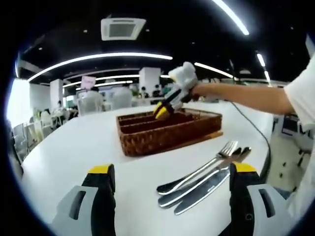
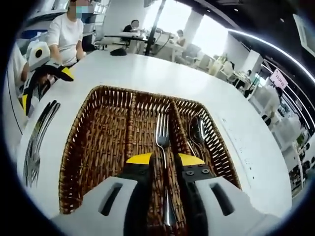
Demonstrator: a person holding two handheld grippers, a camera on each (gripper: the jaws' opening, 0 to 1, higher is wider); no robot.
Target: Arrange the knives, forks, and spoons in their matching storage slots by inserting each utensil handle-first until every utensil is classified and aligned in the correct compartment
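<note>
Right gripper view: right gripper [image 2: 165, 160] tilts down over the basket [image 2: 98, 147], fingers seemingly pinching a fork [image 2: 162, 142]; left gripper [image 1: 170, 172] hangs spread empty.

Rough woven wicker tray [image 2: 78, 162]; glossy metal fork [image 2: 162, 137]; smooth, seemingly matt white table [image 1: 74, 147].

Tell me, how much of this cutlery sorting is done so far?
Partly done. A spoon already lies in one outer compartment of the wicker tray. In hand: the right gripper has a fork between its jaws in the middle compartment. Left to do: three utensils, including a fork and a knife, lie on the white table in front of the open left gripper. The other outer compartment has nothing in it.
</note>
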